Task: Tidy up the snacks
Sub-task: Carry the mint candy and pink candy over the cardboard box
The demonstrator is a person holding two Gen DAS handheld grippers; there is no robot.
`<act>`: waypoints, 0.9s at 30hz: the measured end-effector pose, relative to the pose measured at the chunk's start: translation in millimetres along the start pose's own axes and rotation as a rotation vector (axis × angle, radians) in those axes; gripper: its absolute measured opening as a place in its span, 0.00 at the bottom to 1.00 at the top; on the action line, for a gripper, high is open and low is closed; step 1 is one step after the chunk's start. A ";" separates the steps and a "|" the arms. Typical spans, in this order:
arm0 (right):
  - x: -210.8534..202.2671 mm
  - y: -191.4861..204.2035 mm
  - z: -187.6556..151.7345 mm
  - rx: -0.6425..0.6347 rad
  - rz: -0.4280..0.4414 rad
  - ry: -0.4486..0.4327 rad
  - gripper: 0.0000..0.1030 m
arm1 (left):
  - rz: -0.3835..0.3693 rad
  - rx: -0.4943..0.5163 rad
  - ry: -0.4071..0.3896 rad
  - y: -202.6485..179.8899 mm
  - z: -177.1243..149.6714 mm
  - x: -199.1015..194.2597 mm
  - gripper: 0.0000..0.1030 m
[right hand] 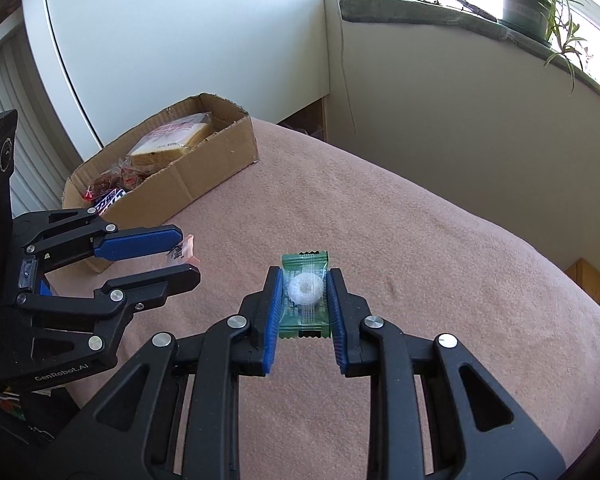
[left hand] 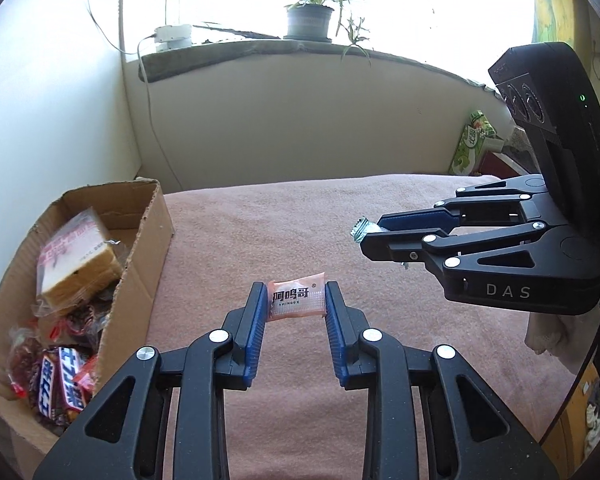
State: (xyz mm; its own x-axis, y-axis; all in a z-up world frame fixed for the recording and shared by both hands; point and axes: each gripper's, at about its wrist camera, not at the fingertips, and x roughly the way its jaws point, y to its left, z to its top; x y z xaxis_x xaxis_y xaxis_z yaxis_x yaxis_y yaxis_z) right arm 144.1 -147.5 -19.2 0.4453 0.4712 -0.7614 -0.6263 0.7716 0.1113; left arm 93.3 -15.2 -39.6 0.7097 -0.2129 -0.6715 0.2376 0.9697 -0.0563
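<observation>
Potted plant (left hand: 310,20) and white adapter (left hand: 173,36) on the windowsill (left hand: 236,50); pink blanket (left hand: 284,236) below.

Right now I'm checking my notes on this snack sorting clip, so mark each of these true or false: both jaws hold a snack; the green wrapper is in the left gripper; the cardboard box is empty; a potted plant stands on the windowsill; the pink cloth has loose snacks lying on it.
1. Both hold a snack: true.
2. Green wrapper in the left gripper: false. The right gripper grips the green-wrapped white candy; the left gripper grips the pink snack packet.
3. Box empty: false. The brown cardboard box holds wrapped bread and chocolate bars.
4. Green potted plant on the windowsill: true.
5. Loose snacks on the pink cloth: false. None show.
</observation>
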 end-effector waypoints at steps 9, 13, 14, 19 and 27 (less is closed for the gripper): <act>-10.5 40.4 12.3 -0.036 0.020 -0.031 0.22 | 0.047 -0.065 -0.074 30.1 -6.5 -36.7 0.26; -8.2 63.8 23.2 -0.062 0.046 -0.047 0.22 | 0.088 -0.109 -0.098 54.8 -9.3 -51.3 0.26; -6.1 69.4 27.0 -0.069 0.056 -0.050 0.22 | 0.102 -0.119 -0.103 61.9 -10.7 -54.8 0.26; 10.2 96.3 46.5 -0.100 0.095 -0.060 0.22 | 0.166 -0.179 -0.112 97.6 -18.6 -69.2 0.26; 40.3 130.8 68.5 -0.134 0.144 -0.052 0.22 | 0.232 -0.251 -0.114 139.7 -30.7 -79.3 0.26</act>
State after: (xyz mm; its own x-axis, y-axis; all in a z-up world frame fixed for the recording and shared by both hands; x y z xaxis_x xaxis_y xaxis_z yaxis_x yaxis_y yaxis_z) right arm 124.0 1.7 8.4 0.3753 0.5964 -0.7096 -0.7639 0.6325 0.1276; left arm 49.8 140.8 -16.9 0.7986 0.0183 -0.6016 -0.0986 0.9900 -0.1008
